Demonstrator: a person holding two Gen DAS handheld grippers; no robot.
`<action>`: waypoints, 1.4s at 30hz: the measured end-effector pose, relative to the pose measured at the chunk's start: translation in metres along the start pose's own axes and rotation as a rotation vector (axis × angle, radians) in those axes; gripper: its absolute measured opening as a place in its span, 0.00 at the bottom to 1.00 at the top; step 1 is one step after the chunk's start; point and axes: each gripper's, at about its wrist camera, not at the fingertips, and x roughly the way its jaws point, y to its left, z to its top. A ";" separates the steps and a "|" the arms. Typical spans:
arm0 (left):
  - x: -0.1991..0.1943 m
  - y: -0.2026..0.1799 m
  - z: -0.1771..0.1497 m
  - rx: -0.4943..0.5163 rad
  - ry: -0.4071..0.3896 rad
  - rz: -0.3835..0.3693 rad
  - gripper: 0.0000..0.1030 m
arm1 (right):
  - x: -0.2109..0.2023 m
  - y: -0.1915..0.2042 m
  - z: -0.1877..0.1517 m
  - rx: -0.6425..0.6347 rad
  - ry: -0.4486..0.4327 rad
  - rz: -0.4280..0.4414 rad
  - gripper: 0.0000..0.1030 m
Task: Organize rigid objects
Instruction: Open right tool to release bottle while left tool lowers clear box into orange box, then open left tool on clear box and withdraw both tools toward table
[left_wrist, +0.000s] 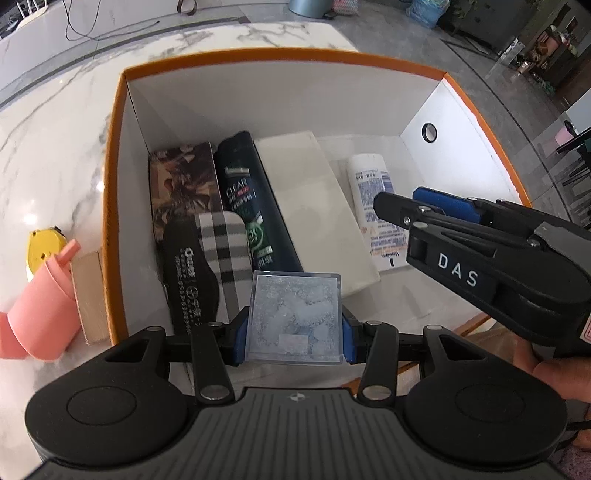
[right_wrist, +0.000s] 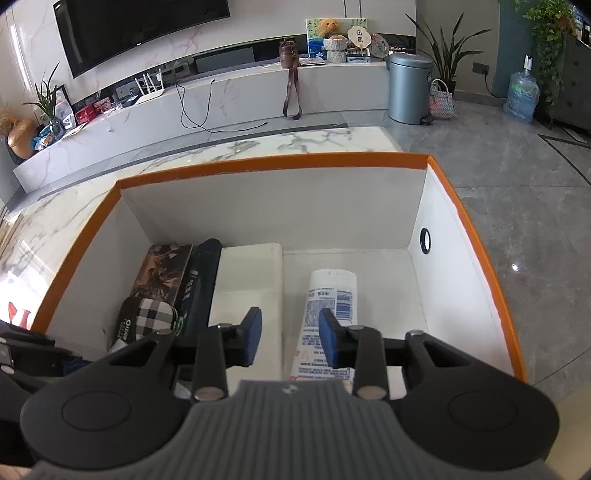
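An orange-rimmed white box (left_wrist: 110, 177) stands on the marble table. In it lie a patterned brown box (left_wrist: 184, 181), a dark CLEAR bottle (left_wrist: 247, 206), a white flat box (left_wrist: 314, 206), a white lotion bottle (left_wrist: 373, 192) and a checkered case (left_wrist: 225, 247). My left gripper (left_wrist: 293, 325) is shut on a clear square plastic case (left_wrist: 293, 317), held above the box's near side. My right gripper (right_wrist: 290, 341) is open and empty, inside the box over the lotion bottle (right_wrist: 332, 295); it also shows in the left wrist view (left_wrist: 424, 205).
Left of the box on the table lie a pink cup (left_wrist: 37, 306), a yellow tape measure (left_wrist: 44, 247) and a wooden block (left_wrist: 90, 299). The box wall (right_wrist: 424, 240) has a round hole. Grey floor lies to the right (right_wrist: 517, 184).
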 end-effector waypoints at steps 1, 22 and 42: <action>0.000 0.001 0.000 -0.005 0.001 -0.001 0.52 | 0.001 -0.001 0.000 0.005 0.001 0.003 0.33; -0.006 -0.005 -0.001 0.009 -0.030 0.067 0.57 | 0.001 0.004 -0.005 -0.022 0.000 -0.019 0.39; -0.050 0.013 -0.006 -0.036 -0.235 0.027 0.57 | -0.014 0.018 -0.001 -0.098 -0.038 -0.025 0.48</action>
